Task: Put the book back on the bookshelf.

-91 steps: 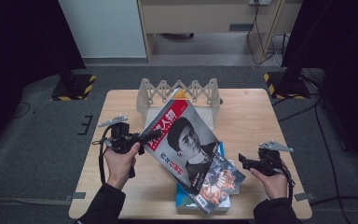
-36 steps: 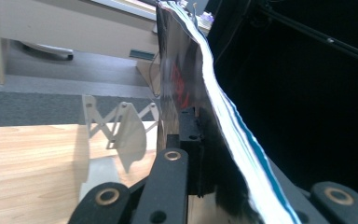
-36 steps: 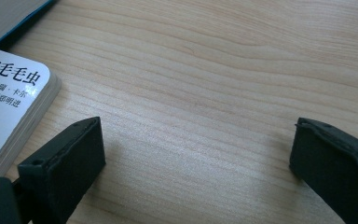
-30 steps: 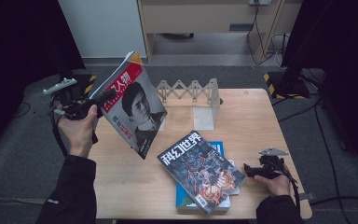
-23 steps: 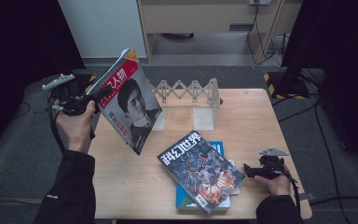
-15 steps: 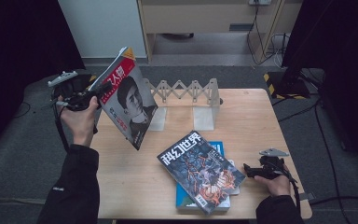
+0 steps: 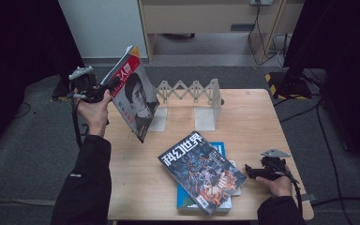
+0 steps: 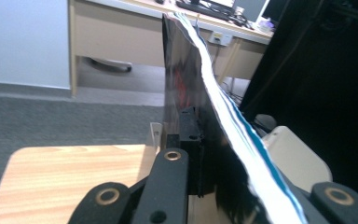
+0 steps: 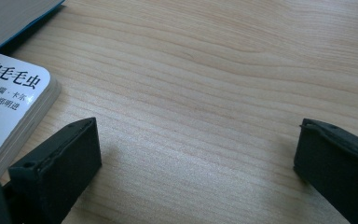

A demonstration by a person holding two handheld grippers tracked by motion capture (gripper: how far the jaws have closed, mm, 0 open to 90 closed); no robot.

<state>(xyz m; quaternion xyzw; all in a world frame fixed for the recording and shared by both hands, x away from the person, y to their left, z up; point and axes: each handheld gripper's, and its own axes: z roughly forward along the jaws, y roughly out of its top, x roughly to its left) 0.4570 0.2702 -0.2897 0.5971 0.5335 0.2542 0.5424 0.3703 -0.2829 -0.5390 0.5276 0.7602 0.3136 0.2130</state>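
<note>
Above the table's left edge, the left gripper (image 7: 107, 89) clamps a portrait magazine (image 7: 133, 98) upright; the right gripper (image 9: 198, 154) rests on the table (image 7: 262, 122), jaws apart.

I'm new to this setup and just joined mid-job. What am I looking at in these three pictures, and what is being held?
There is no robot arm: a person holds a hand-held clamp tool in each hand. The high view looks down on the wooden table from above. The left gripper is raised beside the table's left edge, shut on a magazine with a face on its cover. The left gripper view looks along that tool's black jaws, so you see the magazine edge-on. The right gripper rests open near a stack of books; its own view shows bare wood between the jaws. An accordion-style book rack stands at the back.
</note>
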